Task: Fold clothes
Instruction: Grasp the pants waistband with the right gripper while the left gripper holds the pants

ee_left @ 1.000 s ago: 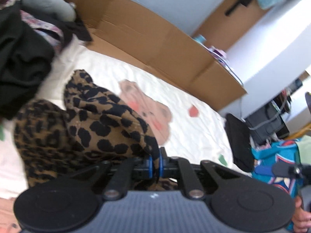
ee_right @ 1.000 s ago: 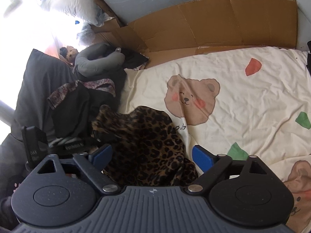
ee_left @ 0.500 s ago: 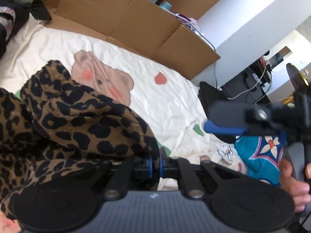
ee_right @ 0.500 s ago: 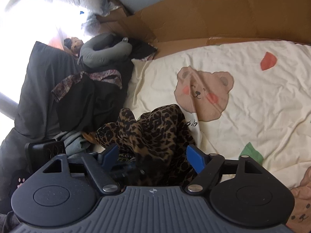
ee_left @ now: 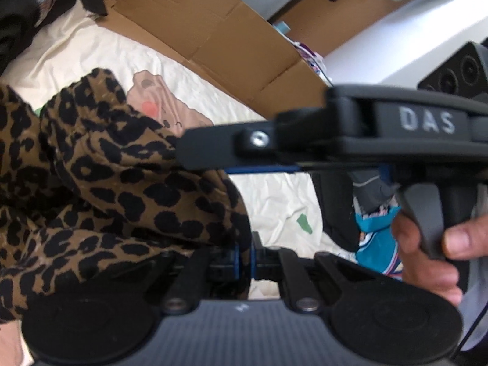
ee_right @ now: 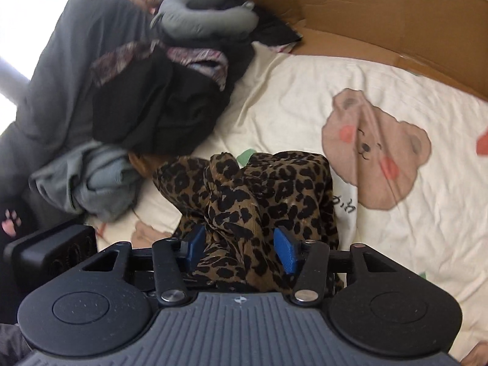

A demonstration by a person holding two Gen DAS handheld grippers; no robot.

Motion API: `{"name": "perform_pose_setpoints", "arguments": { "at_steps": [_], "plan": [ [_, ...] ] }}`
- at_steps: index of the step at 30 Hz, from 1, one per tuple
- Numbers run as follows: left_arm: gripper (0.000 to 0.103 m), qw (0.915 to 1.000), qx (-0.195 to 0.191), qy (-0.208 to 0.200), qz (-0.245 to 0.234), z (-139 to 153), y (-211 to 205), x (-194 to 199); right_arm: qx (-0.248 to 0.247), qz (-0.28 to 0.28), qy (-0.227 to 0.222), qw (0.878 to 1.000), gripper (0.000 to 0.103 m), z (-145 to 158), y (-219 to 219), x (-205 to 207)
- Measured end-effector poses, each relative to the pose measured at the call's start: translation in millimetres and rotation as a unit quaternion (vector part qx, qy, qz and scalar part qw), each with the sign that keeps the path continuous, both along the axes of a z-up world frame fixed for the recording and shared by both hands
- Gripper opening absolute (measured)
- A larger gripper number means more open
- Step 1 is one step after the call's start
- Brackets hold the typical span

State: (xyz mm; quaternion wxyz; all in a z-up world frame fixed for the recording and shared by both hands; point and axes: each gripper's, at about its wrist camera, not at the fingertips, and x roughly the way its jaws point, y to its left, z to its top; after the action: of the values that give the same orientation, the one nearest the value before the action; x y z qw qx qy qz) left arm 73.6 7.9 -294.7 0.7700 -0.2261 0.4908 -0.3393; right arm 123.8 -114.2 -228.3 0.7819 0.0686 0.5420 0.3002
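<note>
Meanwhile, a leopard-print garment [ee_right: 262, 195] is gripped from two sides above a cream bear-print bedsheet [ee_right: 396, 228].

A fold of the garment is clamped between the shut jaws of the left gripper [ee_left: 244, 259], and the cloth is draped leftward over it. The jaws of the right gripper [ee_right: 241, 248] are closing, a bunched ridge of the same cloth being caught between the blue pads [ee_right: 285, 253] (firm contact cannot be confirmed). A pile of dark clothes [ee_right: 158, 103] is seen beside the garment, backed by cardboard [ee_right: 381, 15].

leopard garment [ee_left: 100, 183] — L edge cut off
</note>
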Motion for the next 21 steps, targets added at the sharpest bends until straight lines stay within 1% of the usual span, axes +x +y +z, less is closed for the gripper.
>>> {"name": "perform_pose_setpoints", "arguments": {
  "at_steps": [5, 8, 13, 16, 18, 19, 20, 21],
  "plan": [
    [0.007, 0.9990, -0.031, 0.019, 0.027, -7, 9, 1, -0.026, 0.026, -0.007, 0.999, 0.042, -5, 23, 14],
    [0.007, 0.9979, -0.045, 0.028, 0.036, -12, 12, 1, -0.044, 0.043, -0.013, 0.998, 0.040, -10, 35, 18],
    [0.007, 0.9969, -0.058, 0.037, 0.038, -18, 12, -2, -0.059, 0.056, -0.020, 0.996, 0.040, -14, 50, 23],
    [0.007, 0.9963, -0.065, 0.040, 0.040, -20, 13, -3, -0.079, 0.071, -0.021, 0.994, 0.039, -20, 60, 25],
    [0.007, 0.9962, -0.064, 0.044, 0.040, -21, 14, -4, -0.097, 0.082, -0.020, 0.992, 0.028, -26, 66, 24],
    [0.007, 0.9961, -0.063, 0.046, 0.040, -21, 14, -4, -0.103, 0.086, -0.016, 0.991, 0.016, -29, 69, 23],
    [0.007, 0.9961, -0.062, 0.048, 0.040, -22, 14, -4, -0.109, 0.089, -0.016, 0.990, 0.007, -32, 70, 23],
    [0.009, 0.9961, -0.061, 0.050, 0.039, -22, 14, -5, -0.112, 0.087, -0.020, 0.990, 0.001, -32, 68, 21]
  ]
}}
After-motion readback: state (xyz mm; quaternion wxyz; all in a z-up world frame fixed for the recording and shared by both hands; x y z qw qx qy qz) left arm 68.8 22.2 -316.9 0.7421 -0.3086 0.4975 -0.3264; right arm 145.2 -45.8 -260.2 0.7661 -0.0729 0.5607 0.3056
